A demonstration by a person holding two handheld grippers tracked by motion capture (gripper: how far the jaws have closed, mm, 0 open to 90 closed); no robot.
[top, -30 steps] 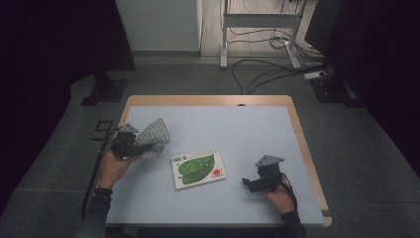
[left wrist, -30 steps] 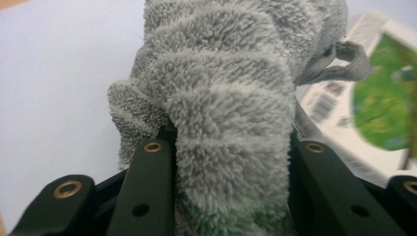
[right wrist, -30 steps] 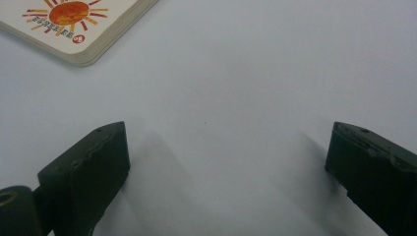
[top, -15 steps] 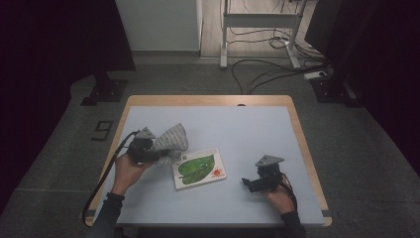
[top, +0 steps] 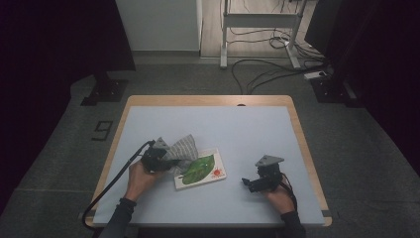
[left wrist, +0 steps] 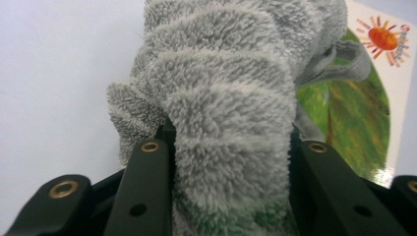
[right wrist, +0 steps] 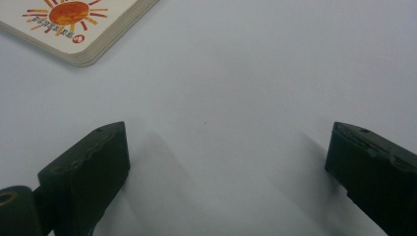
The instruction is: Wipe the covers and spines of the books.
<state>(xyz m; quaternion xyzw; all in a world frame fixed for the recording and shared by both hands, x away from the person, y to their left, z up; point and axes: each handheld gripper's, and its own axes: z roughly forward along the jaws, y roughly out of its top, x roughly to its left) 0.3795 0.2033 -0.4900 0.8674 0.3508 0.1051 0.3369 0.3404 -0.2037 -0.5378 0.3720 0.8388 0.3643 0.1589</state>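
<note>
Your left gripper (top: 166, 159) is clenched on the grey cloth (top: 184, 148); in the left gripper view the fluffy cloth (left wrist: 231, 108) bunches between the jaws. The cloth drapes over the book's (top: 203, 169) left edge, book ahead and right of those jaws, its long axis running toward your right hand. Left hand is the nearer one. Your right gripper (top: 247, 182) rests on the bench (top: 237, 129), jaws released, holding nothing, book corner (right wrist: 74, 29) well apart. Since a second ago your left hand brought the cloth from the bench's left side onto the book; right unmoved.
</note>
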